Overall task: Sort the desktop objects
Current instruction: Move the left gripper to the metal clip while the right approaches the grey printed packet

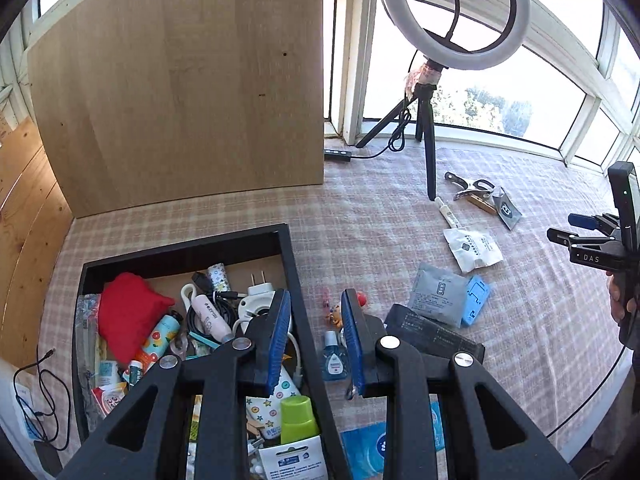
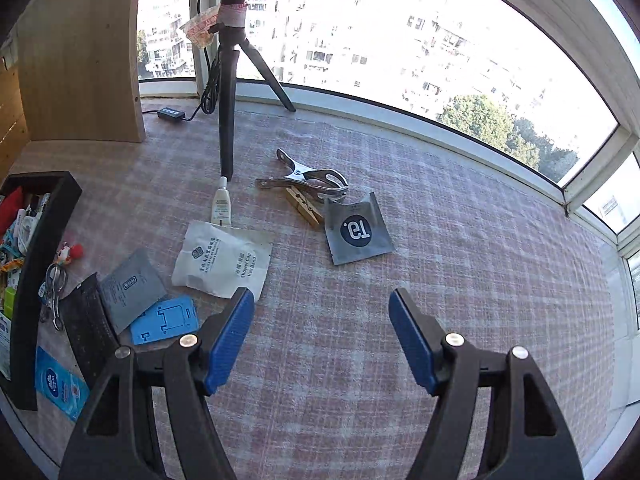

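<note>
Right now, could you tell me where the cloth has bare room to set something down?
Bare cloth lies right of the grey sachet, toward the window, and ahead of the right hand-held gripper. The tray is packed, and packets crowd its right side.

The tray point(image 1: 294, 280) sits left on the tablecloth point(image 2: 440, 240), crowded with items. Right of it lie packets point(image 2: 222, 260); behind them, the clip point(image 2: 308, 178), seemingly touching a clothespin point(image 2: 304, 206).
</note>
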### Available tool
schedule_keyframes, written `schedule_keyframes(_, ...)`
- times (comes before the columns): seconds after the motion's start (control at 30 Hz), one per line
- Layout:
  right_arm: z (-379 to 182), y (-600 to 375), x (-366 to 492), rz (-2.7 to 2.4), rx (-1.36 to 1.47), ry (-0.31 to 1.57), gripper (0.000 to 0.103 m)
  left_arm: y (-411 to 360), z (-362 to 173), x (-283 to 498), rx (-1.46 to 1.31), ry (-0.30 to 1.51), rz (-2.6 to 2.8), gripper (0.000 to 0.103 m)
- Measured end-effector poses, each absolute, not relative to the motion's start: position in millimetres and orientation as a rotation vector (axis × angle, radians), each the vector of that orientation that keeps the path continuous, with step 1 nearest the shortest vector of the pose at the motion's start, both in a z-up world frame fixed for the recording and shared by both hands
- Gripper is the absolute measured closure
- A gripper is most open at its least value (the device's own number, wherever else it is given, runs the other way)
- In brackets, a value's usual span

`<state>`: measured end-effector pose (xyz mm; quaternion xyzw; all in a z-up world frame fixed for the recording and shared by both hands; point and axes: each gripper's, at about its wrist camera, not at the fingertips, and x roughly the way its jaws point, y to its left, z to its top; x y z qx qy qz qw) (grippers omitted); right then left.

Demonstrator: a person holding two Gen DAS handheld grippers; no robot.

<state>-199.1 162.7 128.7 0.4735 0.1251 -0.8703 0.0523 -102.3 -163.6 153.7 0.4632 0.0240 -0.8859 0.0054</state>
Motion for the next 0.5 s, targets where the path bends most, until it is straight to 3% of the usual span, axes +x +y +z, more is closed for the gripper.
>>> schedule_keyframes(0.23,130.5,212.2,-188.9,-2.739,1.349,0.307,0.034,-98.9,132.1,-136.4,1.552,0.036,-2.841,0.078)
schedule_keyframes(0.5,115.1,255.1,-210.9,-2.678,1.423,0.157,0.034,-21.2,120.6,-186.4,1.656,-0.220,-2.961,0.078)
